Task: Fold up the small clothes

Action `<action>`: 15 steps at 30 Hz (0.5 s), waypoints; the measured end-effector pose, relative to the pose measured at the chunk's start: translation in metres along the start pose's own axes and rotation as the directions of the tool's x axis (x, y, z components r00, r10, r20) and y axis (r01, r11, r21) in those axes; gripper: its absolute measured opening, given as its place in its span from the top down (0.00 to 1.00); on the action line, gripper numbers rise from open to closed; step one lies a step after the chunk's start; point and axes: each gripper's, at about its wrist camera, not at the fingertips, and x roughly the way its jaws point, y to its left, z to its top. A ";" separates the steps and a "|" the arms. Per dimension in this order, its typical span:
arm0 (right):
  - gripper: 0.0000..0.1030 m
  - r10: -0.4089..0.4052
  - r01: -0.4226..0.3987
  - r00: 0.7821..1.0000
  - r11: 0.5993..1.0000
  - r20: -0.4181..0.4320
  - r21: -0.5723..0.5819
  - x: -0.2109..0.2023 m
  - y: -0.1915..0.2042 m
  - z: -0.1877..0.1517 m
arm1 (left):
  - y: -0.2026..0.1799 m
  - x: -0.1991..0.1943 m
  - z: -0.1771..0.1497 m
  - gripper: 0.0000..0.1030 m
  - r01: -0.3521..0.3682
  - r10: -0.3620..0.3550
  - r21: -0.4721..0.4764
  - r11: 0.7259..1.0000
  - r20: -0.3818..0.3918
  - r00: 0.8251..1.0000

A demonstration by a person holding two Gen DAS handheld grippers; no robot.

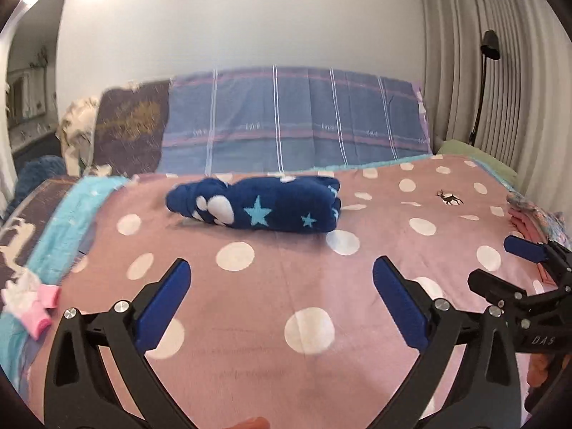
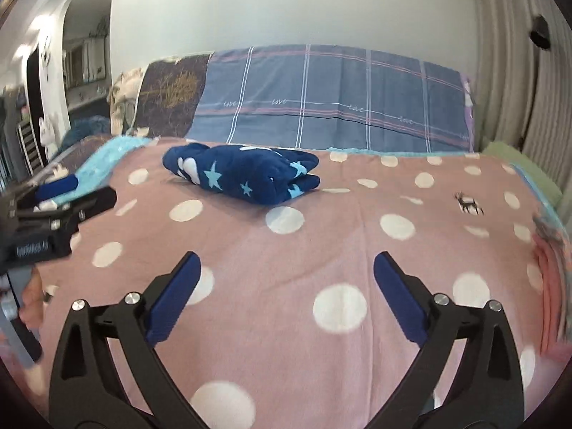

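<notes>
A folded navy garment (image 1: pixel 264 203) (image 2: pixel 246 173) with light blue stars and white paw prints lies on the pink polka-dot blanket (image 1: pixel 286 286) (image 2: pixel 286 236), toward its far side. In the left wrist view my left gripper (image 1: pixel 281 262) stands open over bare blanket, well short of the garment, with nothing between its fingers. My right gripper (image 2: pixel 286 255) is open too, likewise empty and short of the garment. Each gripper shows at the edge of the other's view: the right gripper (image 1: pixel 500 268) at the right, the left gripper (image 2: pixel 82 191) at the left.
A stack of folded pink clothes (image 1: pixel 529 221) (image 2: pixel 550 268) sits at the blanket's right edge. A small pink and white garment (image 1: pixel 32 300) lies at the left. Blue plaid pillows (image 1: pixel 296 118) line the far side, and a black floor lamp (image 1: pixel 488 46) stands by the curtain.
</notes>
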 end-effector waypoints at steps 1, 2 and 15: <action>0.03 0.008 -0.008 1.000 1.000 0.001 0.027 -0.011 -0.003 -0.003 | -0.004 -0.006 -0.003 0.01 -0.011 0.011 0.009 1.000 0.009 1.000; 0.03 0.010 -0.010 1.000 0.999 0.002 0.040 -0.018 -0.004 -0.005 | -0.009 -0.017 -0.006 0.01 -0.025 0.024 0.021 0.999 0.019 1.000; 0.03 -0.039 0.035 0.998 0.996 0.039 0.087 -0.073 0.001 -0.025 | -0.025 -0.067 -0.033 0.01 -0.012 0.012 0.009 1.000 0.009 1.000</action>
